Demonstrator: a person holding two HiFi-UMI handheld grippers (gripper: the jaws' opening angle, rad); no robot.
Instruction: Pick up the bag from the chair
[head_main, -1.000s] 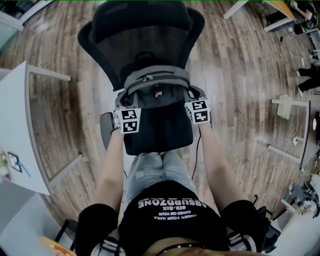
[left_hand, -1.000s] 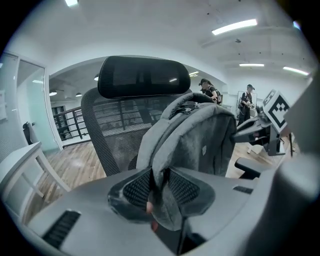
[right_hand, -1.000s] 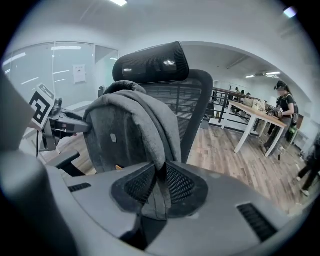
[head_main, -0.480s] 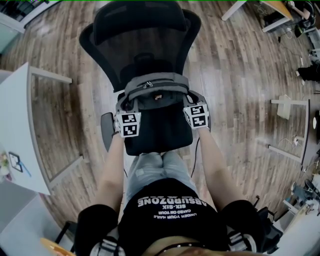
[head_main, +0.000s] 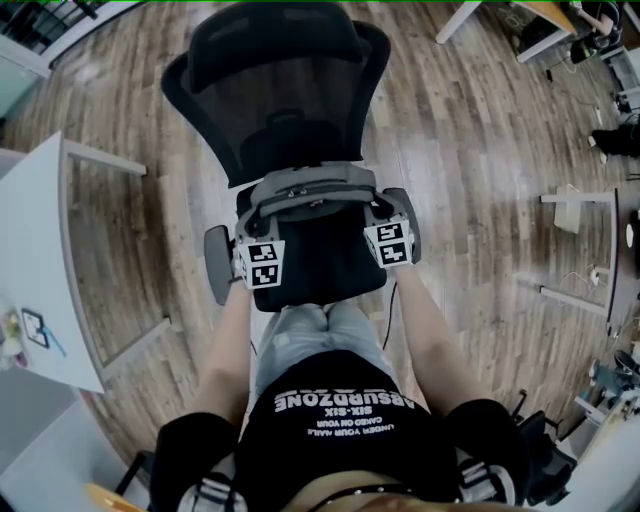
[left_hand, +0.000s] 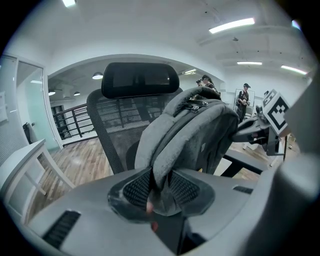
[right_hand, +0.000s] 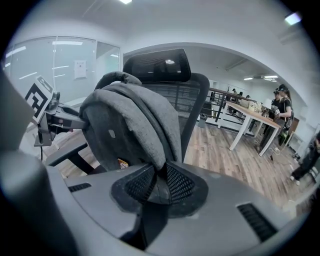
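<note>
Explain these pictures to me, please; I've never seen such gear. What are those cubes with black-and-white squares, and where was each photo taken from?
There is no robot: a person holds a two-jaw gripper in each hand, and the patterned cubes are parts of those grippers. One picture comes from a camera on the person's head, looking steeply down at a black office chair on a wood floor. The other two come from cameras riding on the grippers, looking along their jaws. A gray bag is in front of the chair's backrest. The left gripper is shut on a fold of the bag's fabric at one side, the right gripper likewise at the other.
</note>
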